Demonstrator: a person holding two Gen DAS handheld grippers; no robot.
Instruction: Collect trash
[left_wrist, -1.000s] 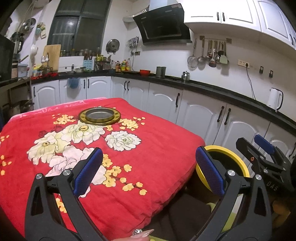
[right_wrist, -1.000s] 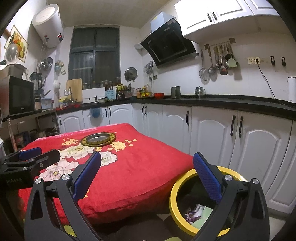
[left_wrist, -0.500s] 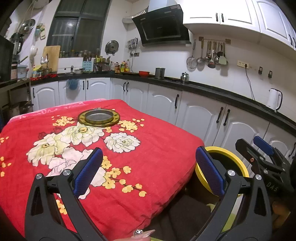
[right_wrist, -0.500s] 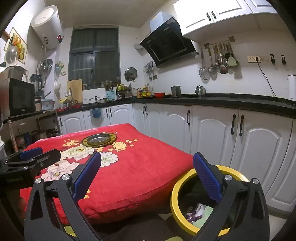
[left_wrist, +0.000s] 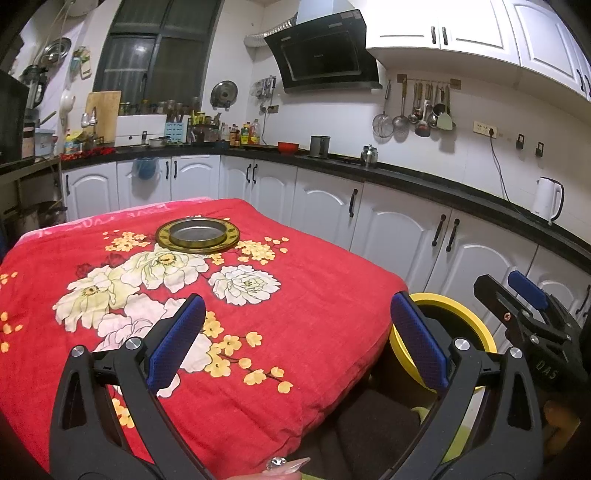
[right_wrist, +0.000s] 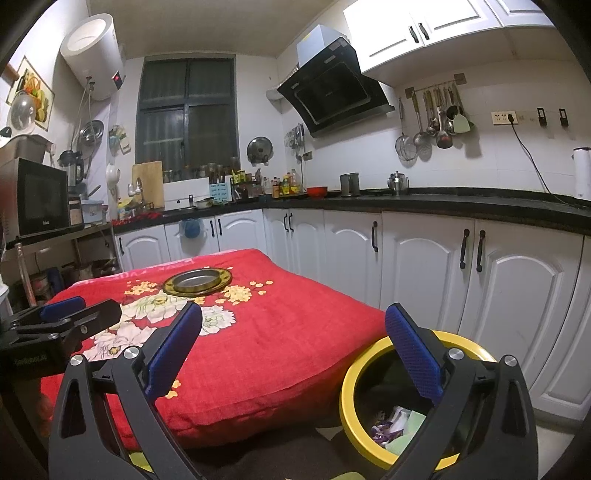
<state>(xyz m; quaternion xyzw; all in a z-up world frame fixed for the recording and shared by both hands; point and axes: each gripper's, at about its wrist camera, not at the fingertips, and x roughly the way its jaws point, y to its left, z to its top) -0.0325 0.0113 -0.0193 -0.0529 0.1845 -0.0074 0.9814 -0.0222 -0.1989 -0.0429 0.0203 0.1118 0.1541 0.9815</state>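
Note:
A yellow-rimmed trash bin (right_wrist: 369, 365) stands on the floor at the table's right corner; crumpled wrappers and paper (right_wrist: 395, 428) lie inside. It also shows in the left wrist view (left_wrist: 469, 314). My left gripper (left_wrist: 295, 343) is open and empty, held over the near edge of the red flowered tablecloth (left_wrist: 295, 295). My right gripper (right_wrist: 293, 354) is open and empty, above the gap between table and bin. Each gripper shows in the other's view: the right one (left_wrist: 524, 310), the left one (right_wrist: 62, 314).
A gold-rimmed metal plate (left_wrist: 197, 234) sits at the table's far side. White cabinets (right_wrist: 424, 269) under a black counter run along the back and right. A microwave (right_wrist: 33, 199) stands on a shelf at left.
Both views have shifted only slightly; the grippers stay open and nothing was picked up or dropped.

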